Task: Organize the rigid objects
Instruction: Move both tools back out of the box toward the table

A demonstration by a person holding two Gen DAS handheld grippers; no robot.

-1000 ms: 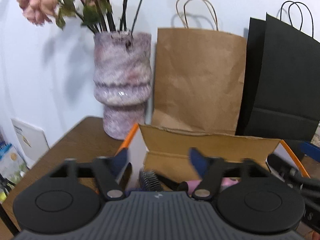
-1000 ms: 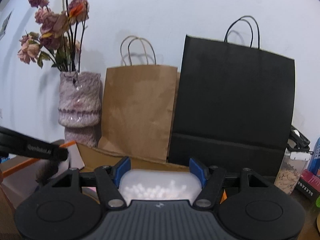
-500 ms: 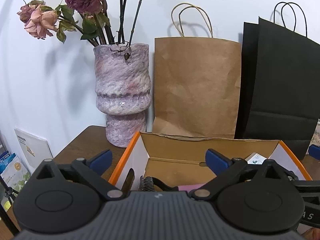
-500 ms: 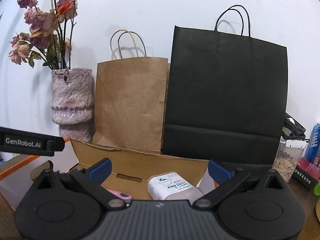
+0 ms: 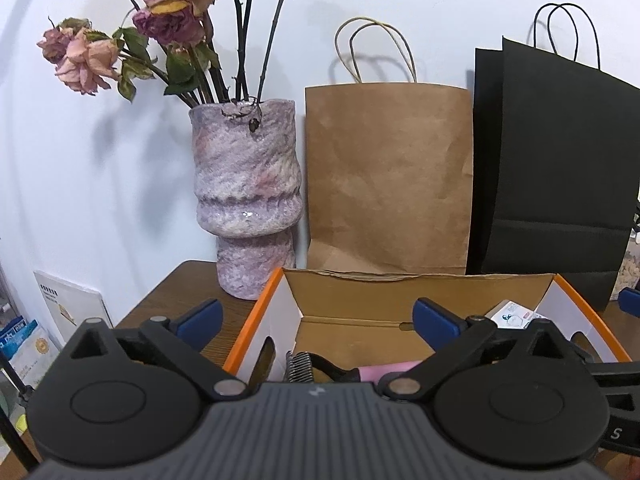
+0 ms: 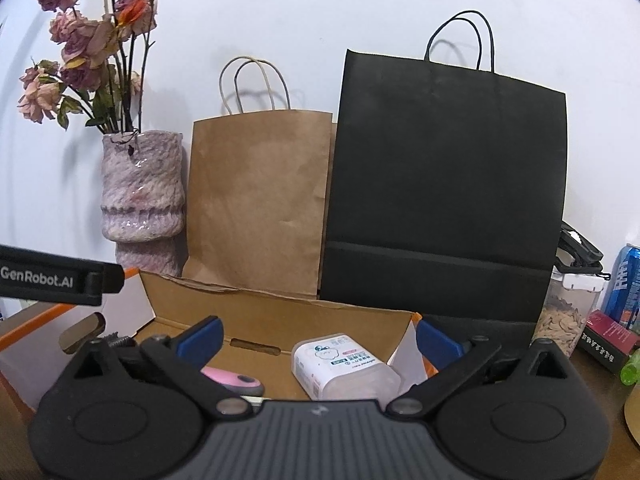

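Note:
An open cardboard box with orange edges (image 5: 348, 312) (image 6: 280, 316) sits on the wooden table in front of both grippers. Inside lie a pink-handled hairbrush with black bristles (image 5: 384, 370) (image 6: 236, 380) and a clear plastic container with a white label (image 6: 344, 364) (image 5: 512, 316). My left gripper (image 5: 316, 316) is open and empty, held just above the box's near side. My right gripper (image 6: 316, 332) is open and empty over the box, with the container lying below between its fingers. The left gripper's body shows at the left of the right wrist view (image 6: 52, 280).
A mottled pink vase with dried roses (image 5: 246, 196) (image 6: 142, 196), a brown paper bag (image 5: 388, 176) (image 6: 256, 200) and a black paper bag (image 5: 560, 176) (image 6: 444, 184) stand behind the box against the wall. A jar of nuts (image 6: 568, 312), a blue can (image 6: 624, 284) and books (image 6: 608, 340) are at right.
Both grippers opened: the right one let the plastic container go into the box, the left one opened above the hairbrush. Both have drawn back and up a little.

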